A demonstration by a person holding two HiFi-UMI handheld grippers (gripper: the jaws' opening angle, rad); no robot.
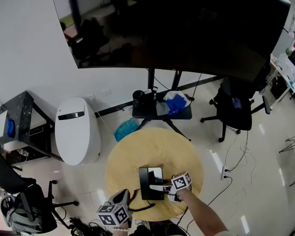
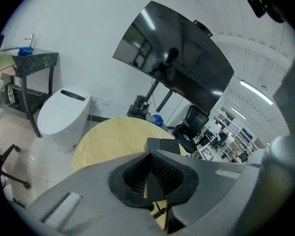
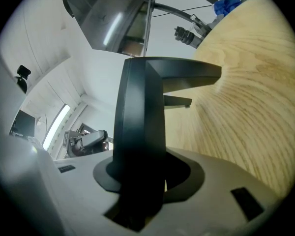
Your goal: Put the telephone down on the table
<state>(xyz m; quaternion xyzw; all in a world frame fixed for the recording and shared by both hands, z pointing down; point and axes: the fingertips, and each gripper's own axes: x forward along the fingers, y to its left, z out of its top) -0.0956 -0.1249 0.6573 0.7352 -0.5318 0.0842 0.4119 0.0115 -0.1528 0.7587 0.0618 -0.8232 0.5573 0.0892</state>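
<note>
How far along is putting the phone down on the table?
Done: the telephone base already sits on the round table. In hand: the right gripper has its jaws clamped on the black handset, low over the wood. Left: set it down and let go. The left gripper is empty.

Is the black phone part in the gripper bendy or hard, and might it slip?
Probably hard: the handset looks straight and unbent in the right hand-held gripper. Its smooth plastic may slip a bit. The curly cord might tug it.
</note>
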